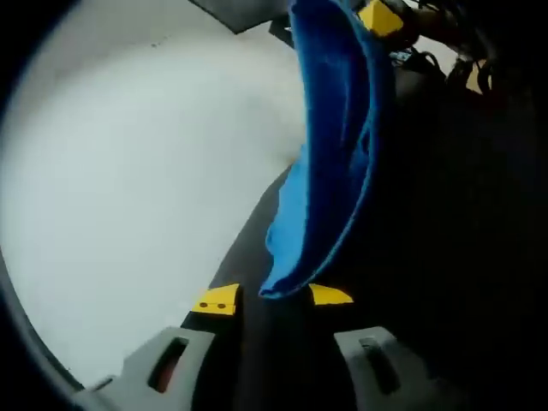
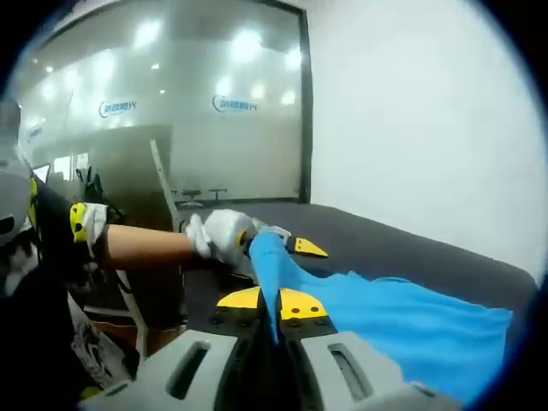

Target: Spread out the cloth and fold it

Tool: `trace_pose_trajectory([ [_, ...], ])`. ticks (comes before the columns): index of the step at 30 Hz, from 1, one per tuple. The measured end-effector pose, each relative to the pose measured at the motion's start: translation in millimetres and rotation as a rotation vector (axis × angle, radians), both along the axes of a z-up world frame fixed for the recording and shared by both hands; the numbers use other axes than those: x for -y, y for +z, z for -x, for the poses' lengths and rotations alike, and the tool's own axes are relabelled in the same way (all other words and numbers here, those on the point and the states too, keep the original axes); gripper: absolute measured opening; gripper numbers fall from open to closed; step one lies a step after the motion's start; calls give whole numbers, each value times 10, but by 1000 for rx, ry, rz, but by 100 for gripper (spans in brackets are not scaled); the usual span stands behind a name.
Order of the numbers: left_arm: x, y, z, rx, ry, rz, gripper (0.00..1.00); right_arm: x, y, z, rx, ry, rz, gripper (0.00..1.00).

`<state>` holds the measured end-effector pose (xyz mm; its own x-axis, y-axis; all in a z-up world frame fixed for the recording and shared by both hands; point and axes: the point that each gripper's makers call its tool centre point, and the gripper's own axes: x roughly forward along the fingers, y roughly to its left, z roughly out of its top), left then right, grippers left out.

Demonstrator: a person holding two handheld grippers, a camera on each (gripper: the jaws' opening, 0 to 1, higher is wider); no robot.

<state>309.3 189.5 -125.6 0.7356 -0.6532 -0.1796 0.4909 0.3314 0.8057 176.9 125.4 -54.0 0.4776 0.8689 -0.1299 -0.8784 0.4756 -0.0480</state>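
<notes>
We see the dark tabletop (image 2: pixel 385 244) carrying most of the blue cloth (image 2: pixel 402 321), one edge of which is lifted between both claws. Our right claw (image 2: pixel 272 306) is clamped together on that edge. Our left claw (image 1: pixel 272 296), held by a white-gloved hand (image 2: pixel 221 235), pinches the cloth's hanging corner.

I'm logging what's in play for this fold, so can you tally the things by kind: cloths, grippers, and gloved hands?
Blue cloth: 1
Grippers: 2, the right gripper and the left gripper
White-gloved hand: 1
Total: 4
</notes>
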Motion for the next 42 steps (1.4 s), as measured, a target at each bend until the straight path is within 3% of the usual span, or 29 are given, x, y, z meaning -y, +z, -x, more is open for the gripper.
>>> trace_pose_trajectory([
  [6,200,6,-29,101,-28,-72,30,156,174,5,-50,-1,-114,3],
  [14,377,-92,20,158,-131,-258,23,220,245,-25,-35,9,-138,3],
  [19,361,-69,-45,111,-117,-230,27,317,354,-37,-41,7,-176,3],
  [21,411,-108,-63,123,-124,-252,24,354,369,-34,-46,7,-187,3],
  [23,445,-73,-77,194,-124,-308,25,395,382,-42,-45,0,-202,3],
  [25,458,-88,-83,202,-89,-298,24,425,386,-63,-45,-8,-212,3],
  [26,473,-105,-66,205,-93,-306,18,444,385,-81,-44,-14,-212,3],
  [27,469,-104,-54,196,-85,-303,7,467,387,-93,-43,-22,-212,3],
  [28,457,-83,-58,188,-77,-288,5,496,389,-100,-39,-27,-207,3],
  [30,403,-4,-38,152,-61,-256,2,566,401,-98,-26,-36,-193,3],
  [33,320,229,36,-2,3,-108,2,697,468,-74,-3,-45,-185,3],
  [34,355,326,117,-33,-25,-60,2,761,536,-67,9,-46,-196,3],
  [37,341,584,212,10,-61,-58,1,902,703,-53,45,-55,-215,3],
  [39,317,749,267,83,-60,-123,1,995,799,-42,66,-63,-220,3],
  [42,326,926,384,77,-75,-115,1,1104,900,12,107,-64,-204,3],
])
